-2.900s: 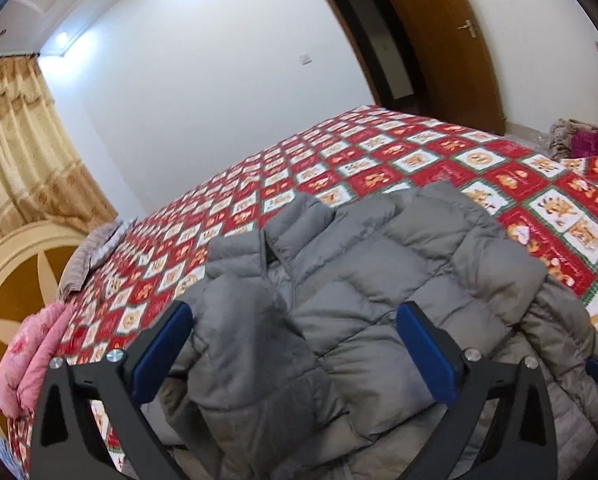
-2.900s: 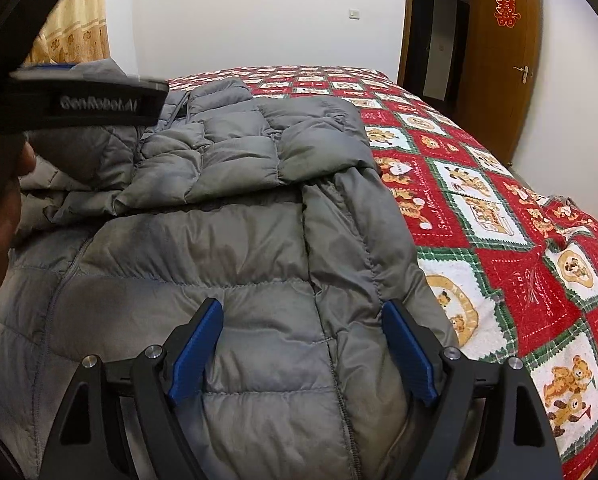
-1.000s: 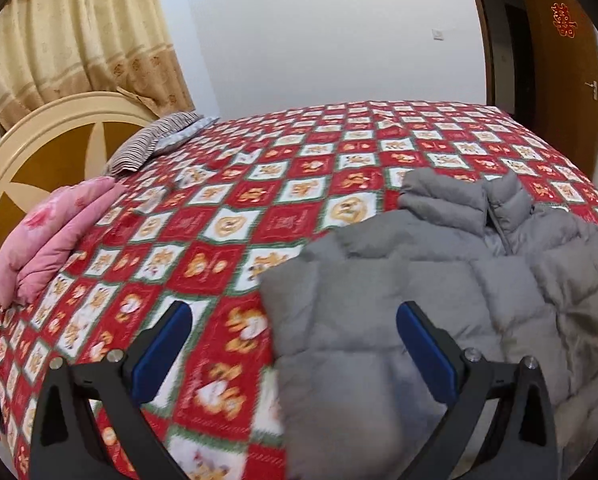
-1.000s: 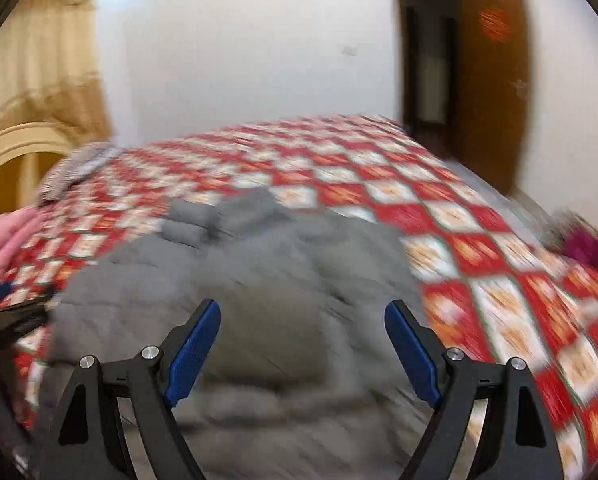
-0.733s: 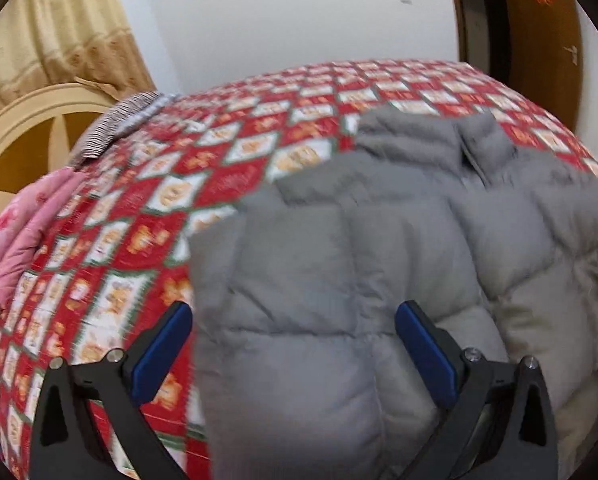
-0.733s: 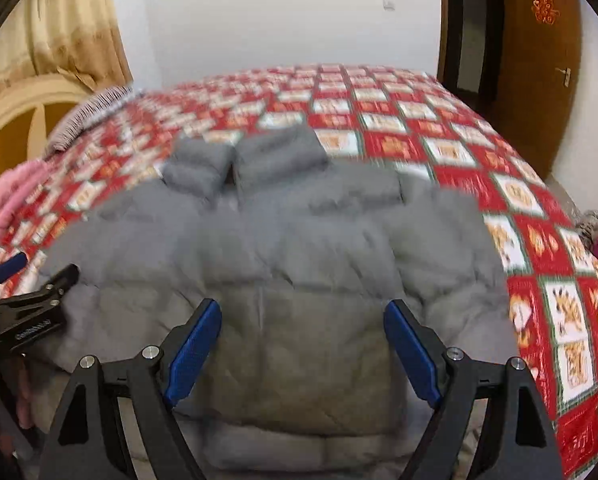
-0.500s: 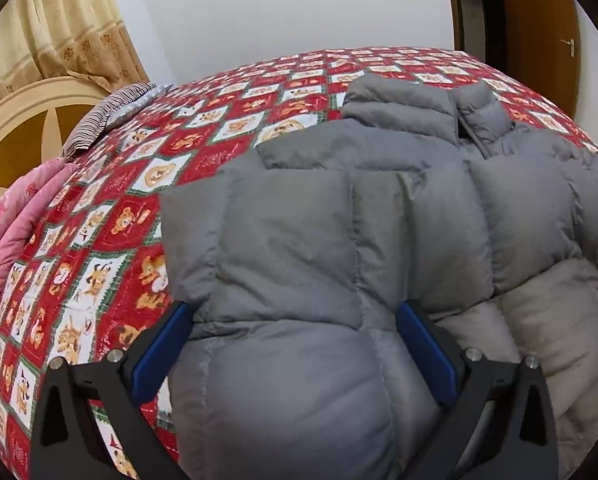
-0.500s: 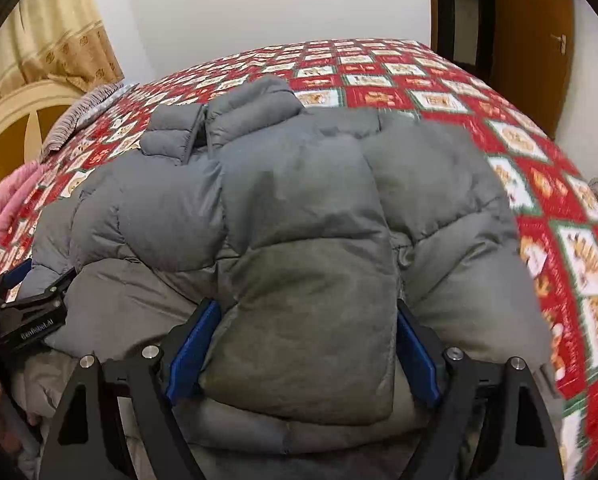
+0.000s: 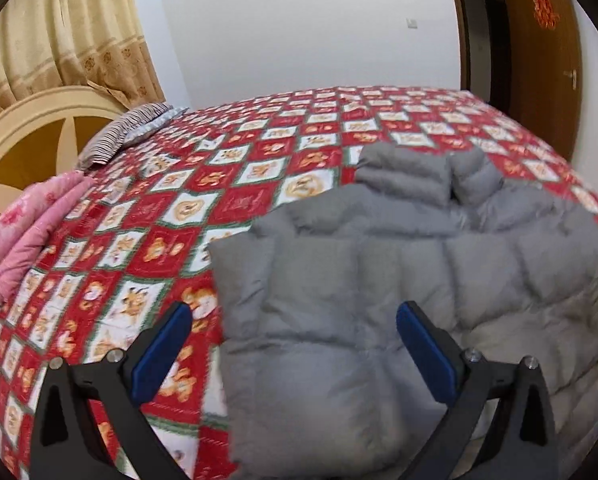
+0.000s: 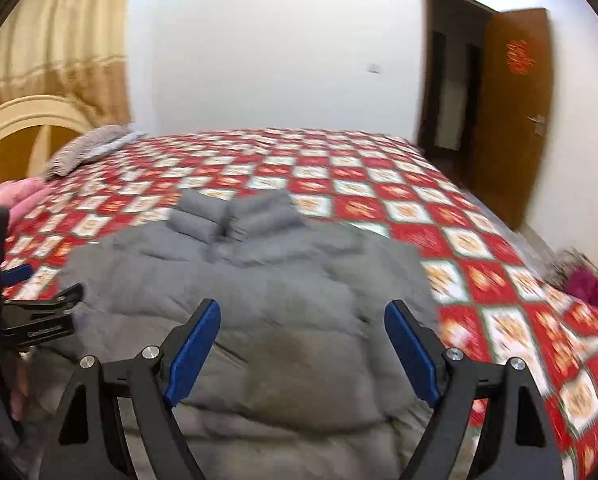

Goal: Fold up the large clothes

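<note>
though folded, jacket (image 9: 399,280) collar-far (lengthwise away)

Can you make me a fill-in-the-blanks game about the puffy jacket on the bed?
1. The puffy jacket is the colour ____.
2. It lies on a bedspread checked in white and ____.
3. The left tongs and the right tongs are both ____, gripping nothing.
4. The folded blanket by the headboard is ____.

Missing words: grey; red; open; pink
</note>
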Available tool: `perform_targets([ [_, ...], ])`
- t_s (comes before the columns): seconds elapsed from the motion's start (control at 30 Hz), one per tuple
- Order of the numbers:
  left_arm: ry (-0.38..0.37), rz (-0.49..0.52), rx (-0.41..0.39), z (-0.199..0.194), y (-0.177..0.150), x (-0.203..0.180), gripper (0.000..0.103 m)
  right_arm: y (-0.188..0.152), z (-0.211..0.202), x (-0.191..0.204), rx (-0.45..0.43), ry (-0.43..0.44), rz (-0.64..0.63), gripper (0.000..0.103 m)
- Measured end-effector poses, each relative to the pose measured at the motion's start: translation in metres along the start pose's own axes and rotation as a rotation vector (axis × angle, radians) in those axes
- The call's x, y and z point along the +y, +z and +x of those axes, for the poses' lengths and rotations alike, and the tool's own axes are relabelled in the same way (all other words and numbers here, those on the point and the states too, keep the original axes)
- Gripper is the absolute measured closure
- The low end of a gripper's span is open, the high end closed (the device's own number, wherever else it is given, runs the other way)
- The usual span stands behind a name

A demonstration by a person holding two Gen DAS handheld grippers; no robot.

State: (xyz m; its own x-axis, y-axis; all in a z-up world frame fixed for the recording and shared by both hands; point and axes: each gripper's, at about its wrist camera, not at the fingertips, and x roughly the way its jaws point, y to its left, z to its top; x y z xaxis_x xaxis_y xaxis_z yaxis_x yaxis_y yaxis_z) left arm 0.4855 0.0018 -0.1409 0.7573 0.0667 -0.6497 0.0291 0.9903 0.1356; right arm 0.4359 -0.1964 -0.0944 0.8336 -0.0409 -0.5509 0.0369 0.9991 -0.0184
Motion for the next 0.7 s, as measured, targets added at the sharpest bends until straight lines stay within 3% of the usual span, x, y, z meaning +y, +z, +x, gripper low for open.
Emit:
perform_targets([
  [0.07,-0.013,0.004,0.025,0.014,0.003,-0.008,0.0,0.005,0.026,0.013,0.034,0.065,-0.019,0.019],
  [0.17,0.034,0.031,0.104,0.046,-0.004,-0.017,0.0,-0.001,0.07,0.012,0.139,0.054,0.017,0.019],
  [0.23,0.025,0.015,0.126,0.059,-0.014,-0.016,0.0,-0.013,0.086,0.006,0.198,0.038,0.033,0.02],
  [0.4,0.01,0.013,0.127,0.061,-0.021,-0.018,0.0,-0.037,0.094,-0.004,0.23,0.054,0.049,0.02],
  [0.7,0.002,-0.006,0.159,0.067,-0.026,-0.02,0.0,-0.043,0.104,-0.001,0.262,0.04,0.038,0.02],
])
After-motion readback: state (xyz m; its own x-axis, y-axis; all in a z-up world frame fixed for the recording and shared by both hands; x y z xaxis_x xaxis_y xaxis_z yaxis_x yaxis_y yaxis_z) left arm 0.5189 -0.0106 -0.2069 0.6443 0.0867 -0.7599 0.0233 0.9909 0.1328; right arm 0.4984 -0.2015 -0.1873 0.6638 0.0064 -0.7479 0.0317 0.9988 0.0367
